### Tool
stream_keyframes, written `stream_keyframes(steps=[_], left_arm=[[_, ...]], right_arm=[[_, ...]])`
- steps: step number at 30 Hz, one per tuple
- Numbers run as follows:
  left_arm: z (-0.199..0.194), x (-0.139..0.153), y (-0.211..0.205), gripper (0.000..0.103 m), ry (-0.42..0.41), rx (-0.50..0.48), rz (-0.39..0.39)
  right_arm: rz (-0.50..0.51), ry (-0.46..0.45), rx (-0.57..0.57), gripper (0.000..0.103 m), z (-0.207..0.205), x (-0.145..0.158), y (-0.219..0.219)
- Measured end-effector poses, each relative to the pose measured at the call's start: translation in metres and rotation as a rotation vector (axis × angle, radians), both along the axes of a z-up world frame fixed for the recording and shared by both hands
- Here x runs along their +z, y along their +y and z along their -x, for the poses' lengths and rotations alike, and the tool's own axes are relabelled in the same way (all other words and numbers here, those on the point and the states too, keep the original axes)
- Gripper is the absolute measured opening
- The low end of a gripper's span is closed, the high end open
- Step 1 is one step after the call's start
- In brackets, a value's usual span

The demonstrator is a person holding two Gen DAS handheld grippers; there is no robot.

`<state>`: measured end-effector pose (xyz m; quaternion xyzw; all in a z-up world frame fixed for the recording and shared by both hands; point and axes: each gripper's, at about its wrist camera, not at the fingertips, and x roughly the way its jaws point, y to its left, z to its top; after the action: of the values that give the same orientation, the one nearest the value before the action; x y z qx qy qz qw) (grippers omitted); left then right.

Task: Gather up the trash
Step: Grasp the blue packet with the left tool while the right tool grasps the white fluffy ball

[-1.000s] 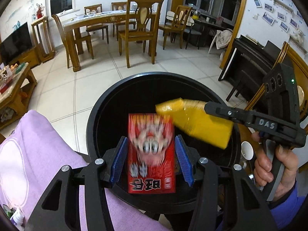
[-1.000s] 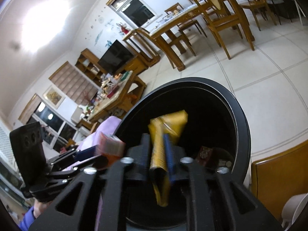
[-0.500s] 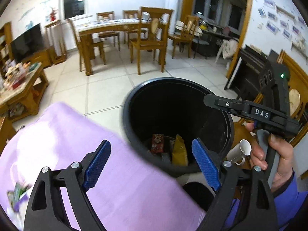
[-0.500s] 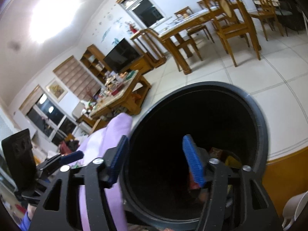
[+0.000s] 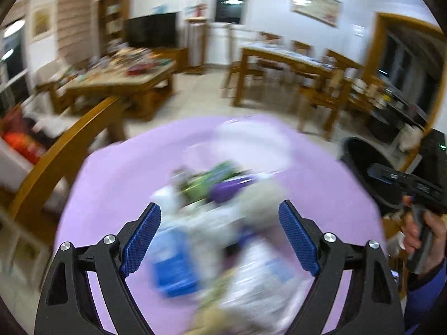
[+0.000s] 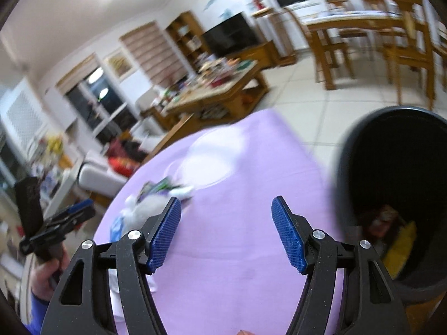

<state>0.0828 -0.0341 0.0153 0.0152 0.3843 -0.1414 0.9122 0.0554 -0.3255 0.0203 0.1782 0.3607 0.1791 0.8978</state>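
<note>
Left gripper (image 5: 220,237) spread wide, gripping nothing, angled down over the blurry trash pile (image 5: 223,223) on the purple tablecloth (image 5: 125,173). Right gripper (image 6: 226,231) just as wide and empty, pointed across bare cloth. Further right, black bin (image 6: 391,145) with wrappers (image 6: 399,240) at the bottom.

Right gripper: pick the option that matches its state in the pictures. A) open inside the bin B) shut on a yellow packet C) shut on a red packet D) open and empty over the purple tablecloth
D: the right gripper is spread wide with nothing between its pads, above the purple tablecloth, beside the black bin.
</note>
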Motion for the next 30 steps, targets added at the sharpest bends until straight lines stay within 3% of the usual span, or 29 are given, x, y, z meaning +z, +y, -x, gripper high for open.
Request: stream_keyframes(steps=[5,9,12,17,20,21,22,25,30], left_arm=[[-0.011,-0.037,0.028,0.083,0.108,0.052,-0.053],[-0.022,-0.059,0.04,0.064,0.164,0.056,-0.058],[-0.021,-0.068,0.042,0.064,0.182,0.009,-0.012],[-0.024,-0.072,0.042,0.064,0.175,-0.008,-0.022],[-0.024,-0.073,0.044,0.051,0.163,-0.026,-0.004],[-0.025,-0.073,0.043,0.041,0.16,-0.034,0.004],[-0.023,-0.075,0.045,0.032,0.155,-0.048,0.024],[-0.02,-0.074,0.048,0.027,0.143,-0.065,0.056],[-0.019,-0.074,0.055,0.026,0.151,-0.077,0.102]], right_arm=[[0.055,0.032,0.109,0.072,-0.02,-0.002,0.08],[0.113,0.074,0.151,0.072,-0.041,-0.012,0.125],[0.147,0.098,0.153,0.072,-0.052,-0.022,0.138],[0.207,0.138,0.153,0.072,-0.072,-0.041,0.152],[0.229,0.147,0.167,0.072,-0.079,-0.053,0.163],[0.231,0.147,0.181,0.064,-0.08,-0.058,0.166],[0.23,0.148,0.193,0.048,-0.082,-0.061,0.169],[0.22,0.125,0.198,0.045,-0.081,-0.063,0.171],[0.158,0.102,0.202,0.044,-0.075,-0.055,0.161]])
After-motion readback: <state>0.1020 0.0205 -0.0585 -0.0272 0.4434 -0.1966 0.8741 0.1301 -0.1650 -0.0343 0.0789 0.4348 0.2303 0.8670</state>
